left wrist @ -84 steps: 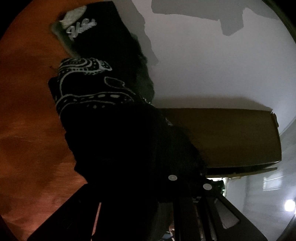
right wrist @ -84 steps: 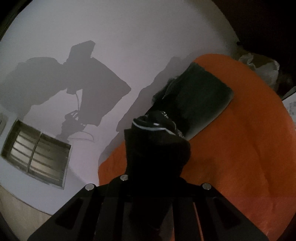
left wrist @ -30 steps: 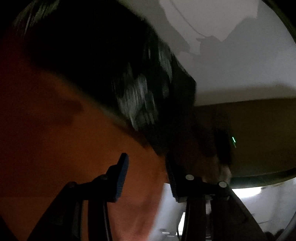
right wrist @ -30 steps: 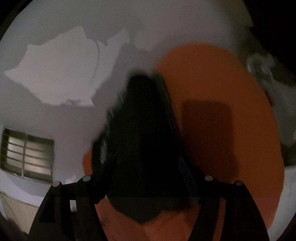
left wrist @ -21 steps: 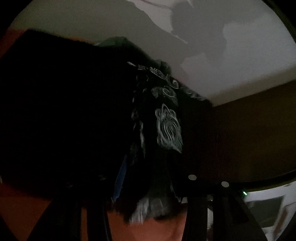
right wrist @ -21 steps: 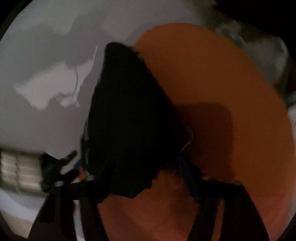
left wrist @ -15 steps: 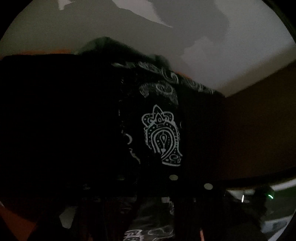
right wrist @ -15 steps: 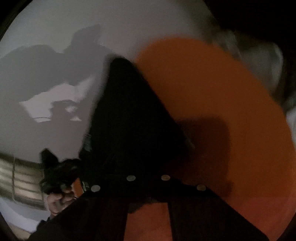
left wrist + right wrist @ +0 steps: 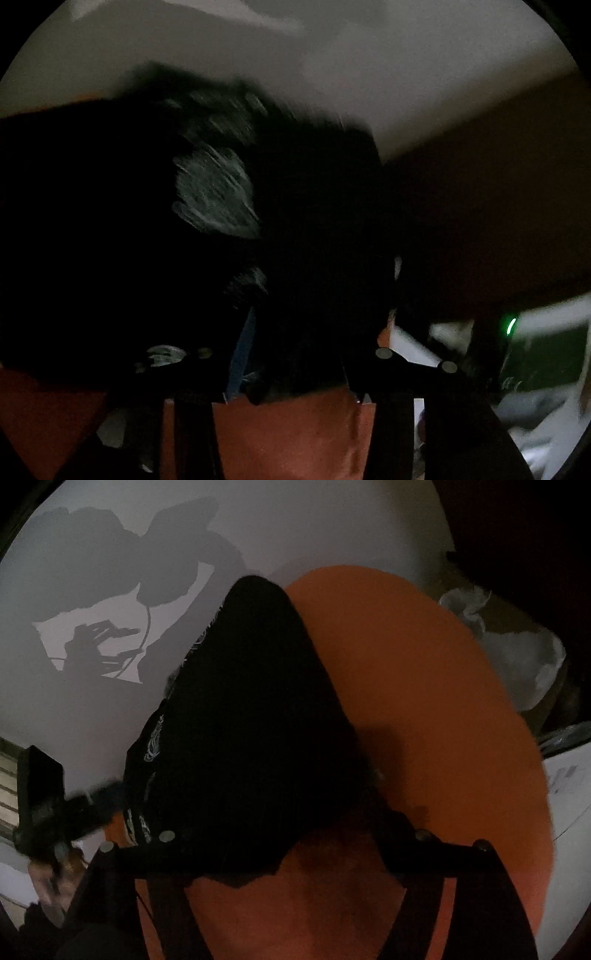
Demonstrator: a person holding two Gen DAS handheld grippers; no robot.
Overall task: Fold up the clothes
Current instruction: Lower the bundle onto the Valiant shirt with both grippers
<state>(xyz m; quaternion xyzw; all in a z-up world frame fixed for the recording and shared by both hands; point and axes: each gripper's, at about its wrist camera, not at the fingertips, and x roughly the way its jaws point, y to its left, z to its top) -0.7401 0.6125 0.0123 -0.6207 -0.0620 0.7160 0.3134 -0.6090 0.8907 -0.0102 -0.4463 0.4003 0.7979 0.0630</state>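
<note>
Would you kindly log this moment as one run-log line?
black garment on orange surface | left gripper opening, cloth between | right gripper opening, over cloth

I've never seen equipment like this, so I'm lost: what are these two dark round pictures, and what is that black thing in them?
A person holds a two-finger gripper in each hand, each carrying a wide-angle camera looking along its fingers. One picture is from the left gripper, the other from the right gripper. Both sets of jaws are opening, with a black printed garment lying between them on an orange surface. It is being folded. The left view is blurred and dim.
</note>
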